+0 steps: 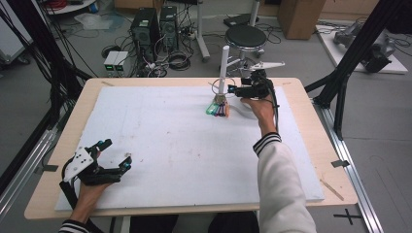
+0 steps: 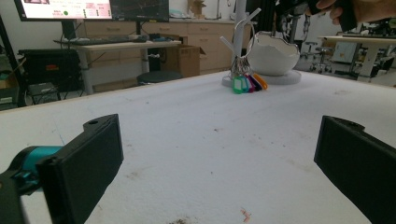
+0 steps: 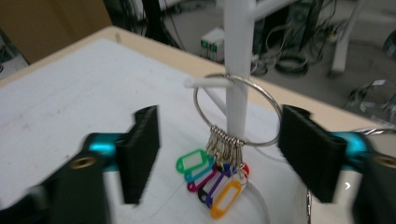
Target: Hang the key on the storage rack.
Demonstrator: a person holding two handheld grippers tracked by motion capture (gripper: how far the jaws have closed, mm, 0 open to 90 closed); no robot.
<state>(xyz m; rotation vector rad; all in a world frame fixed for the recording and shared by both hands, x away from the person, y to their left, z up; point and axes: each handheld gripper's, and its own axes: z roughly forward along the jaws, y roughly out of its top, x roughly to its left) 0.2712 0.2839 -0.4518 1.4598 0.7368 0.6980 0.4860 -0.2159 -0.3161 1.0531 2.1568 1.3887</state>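
Observation:
A white peg stand (image 1: 223, 65) rises at the table's far middle. A large metal key ring (image 3: 238, 109) hangs on one of its short pegs (image 3: 208, 82), carrying several coloured key tags (image 3: 212, 179) that rest near the stand's base (image 1: 217, 109). My right gripper (image 1: 232, 90) is open just right of the stand; in the right gripper view its jaws stand either side of the ring, apart from it (image 3: 219, 149). My left gripper (image 1: 115, 155) lies open near the front left of the white board, with nothing between its jaws (image 2: 219, 154). The stand (image 2: 240, 28) and tags (image 2: 247, 84) show far off.
A white foam board (image 1: 184, 145) covers most of the wooden table (image 1: 311, 126). A black stool (image 1: 246, 36), computer towers (image 1: 145, 24) and cables sit on the floor beyond. A white bowl-like shell (image 2: 273, 53) sits behind the stand in the left gripper view.

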